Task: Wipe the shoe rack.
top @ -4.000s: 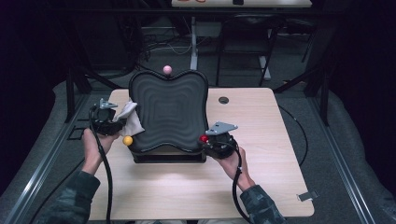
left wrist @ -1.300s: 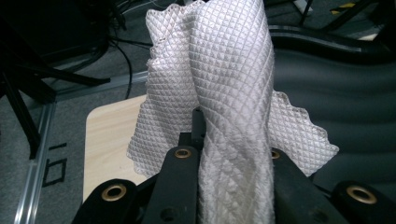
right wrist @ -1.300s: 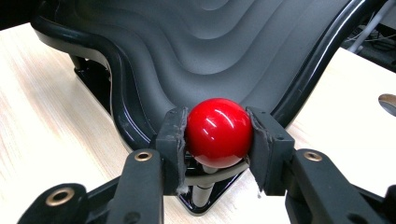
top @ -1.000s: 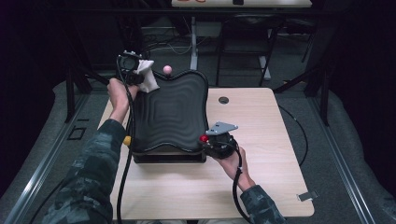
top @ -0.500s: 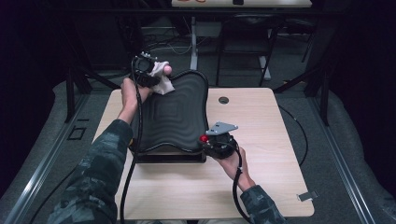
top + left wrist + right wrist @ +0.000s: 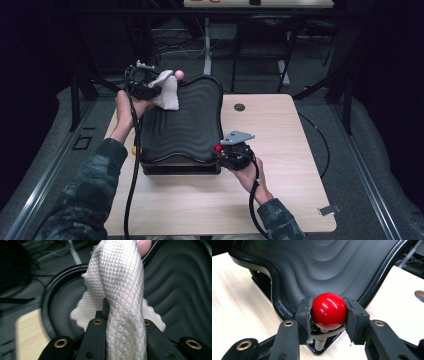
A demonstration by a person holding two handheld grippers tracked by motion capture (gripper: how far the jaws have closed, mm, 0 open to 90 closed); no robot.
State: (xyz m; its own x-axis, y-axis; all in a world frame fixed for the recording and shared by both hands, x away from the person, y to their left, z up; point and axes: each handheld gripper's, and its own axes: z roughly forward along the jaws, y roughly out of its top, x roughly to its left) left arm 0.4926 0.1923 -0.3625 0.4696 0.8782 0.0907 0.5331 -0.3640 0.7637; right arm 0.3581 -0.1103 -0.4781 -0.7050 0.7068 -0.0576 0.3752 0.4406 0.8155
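Wiping black ridged board (image 6: 182, 125) on worktop (image 6: 280, 200).
Left tongs (image 6: 159, 90) clamped white cloth (image 6: 120, 285) at the board's far-left corner, beside pink knob (image 6: 178, 75); right tongs (image 6: 329, 312) clamped red knob (image 6: 328, 310) at the near-right corner.

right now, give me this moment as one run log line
left gripper: shut on white cloth, at tray far corner | right gripper: shut on red ball
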